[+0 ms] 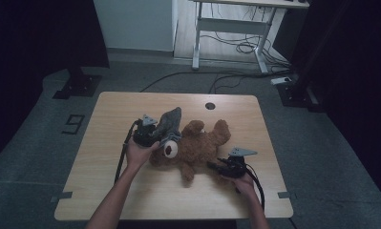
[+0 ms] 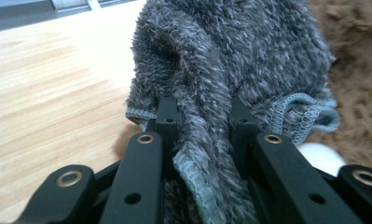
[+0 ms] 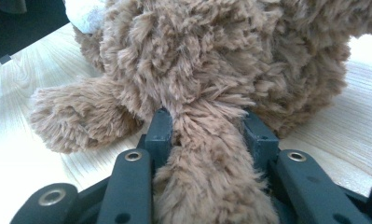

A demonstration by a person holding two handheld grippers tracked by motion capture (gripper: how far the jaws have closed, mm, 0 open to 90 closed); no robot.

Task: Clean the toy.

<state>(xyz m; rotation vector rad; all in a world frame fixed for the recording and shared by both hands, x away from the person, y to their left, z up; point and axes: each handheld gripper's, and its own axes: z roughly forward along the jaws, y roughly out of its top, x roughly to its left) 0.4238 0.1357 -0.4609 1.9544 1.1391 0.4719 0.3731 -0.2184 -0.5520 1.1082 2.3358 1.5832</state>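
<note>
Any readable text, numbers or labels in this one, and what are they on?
"9": a dark number marked on the grey floor, left of the table.
No words or labels can be read on the teddy bear, the grey cloth or either gripper.

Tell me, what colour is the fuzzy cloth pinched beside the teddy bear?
Grey cloth, clearest in the left gripper view.
</note>
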